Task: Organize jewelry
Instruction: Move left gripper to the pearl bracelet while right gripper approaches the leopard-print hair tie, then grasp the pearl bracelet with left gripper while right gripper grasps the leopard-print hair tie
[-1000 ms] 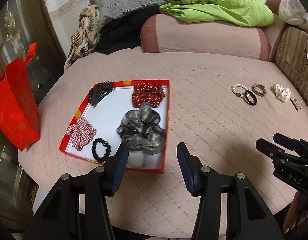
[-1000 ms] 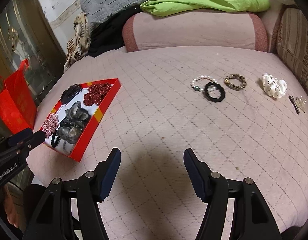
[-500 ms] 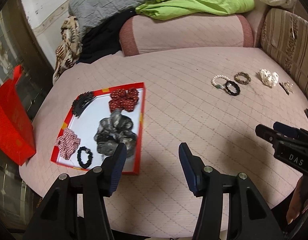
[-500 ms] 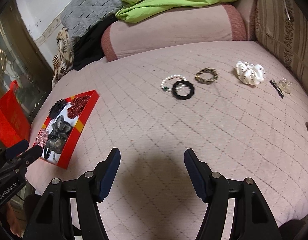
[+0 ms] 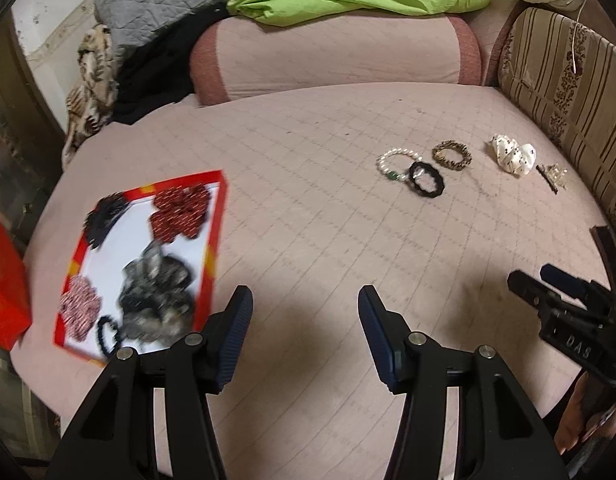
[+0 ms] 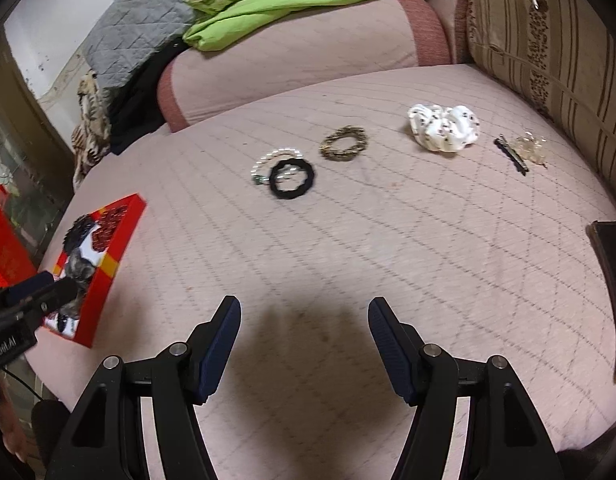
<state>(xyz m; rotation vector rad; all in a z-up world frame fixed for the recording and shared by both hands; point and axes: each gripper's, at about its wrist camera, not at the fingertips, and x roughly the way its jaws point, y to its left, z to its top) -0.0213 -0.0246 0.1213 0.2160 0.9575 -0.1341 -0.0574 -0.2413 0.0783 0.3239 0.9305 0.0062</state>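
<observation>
In my left view the red tray (image 5: 216,240) and the scrunchies in it are smeared by motion, so I can't make out the grey scrunchie (image 5: 156,300) clearly, and my own left finger hides the tray's near corner. The red bag (image 5: 4,280) is cut off by the left edge. In my right view my other gripper (image 6: 36,292) covers part of the tray. The small clear clip (image 6: 530,148) beside the black hairpin (image 6: 510,156) near the cushion's right edge is too tiny to identify, and a dark object (image 6: 612,280) runs off the right edge
</observation>
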